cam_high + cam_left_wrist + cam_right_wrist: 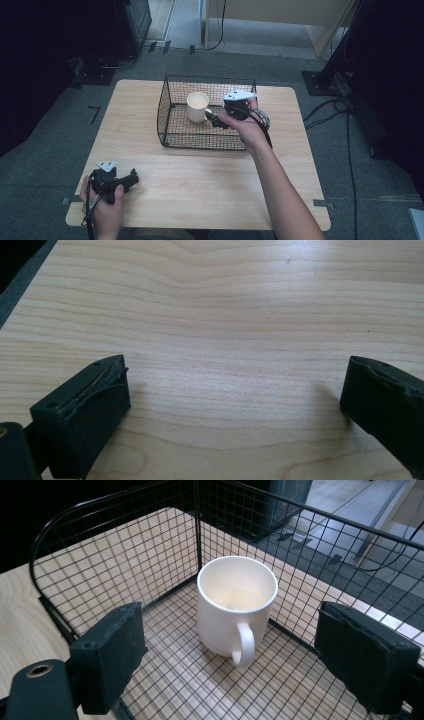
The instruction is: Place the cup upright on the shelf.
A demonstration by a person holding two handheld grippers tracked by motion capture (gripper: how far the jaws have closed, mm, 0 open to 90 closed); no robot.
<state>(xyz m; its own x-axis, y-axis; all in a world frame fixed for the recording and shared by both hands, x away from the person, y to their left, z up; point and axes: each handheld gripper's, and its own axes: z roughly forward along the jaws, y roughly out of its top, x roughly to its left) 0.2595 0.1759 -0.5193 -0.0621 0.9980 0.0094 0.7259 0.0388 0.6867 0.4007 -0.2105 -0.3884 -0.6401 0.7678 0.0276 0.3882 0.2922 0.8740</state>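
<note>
A white mug (198, 106) (236, 607) stands upright inside a black wire basket (169, 131) (125, 545) at the middle back of the wooden table. Its handle points toward my right gripper (212, 119) (230, 665), which hovers over the basket just right of the mug, open, with nothing between its jaws and apart from the mug. My left gripper (131, 179) (235, 405) rests near the table's front left corner, jaws wide open over bare wood, holding nothing.
The wooden table (200, 185) stretches between the basket and its front edge. The basket's wire walls surround the mug on all sides. Cables (330, 112) and dark equipment stands sit on the grey floor beyond the table.
</note>
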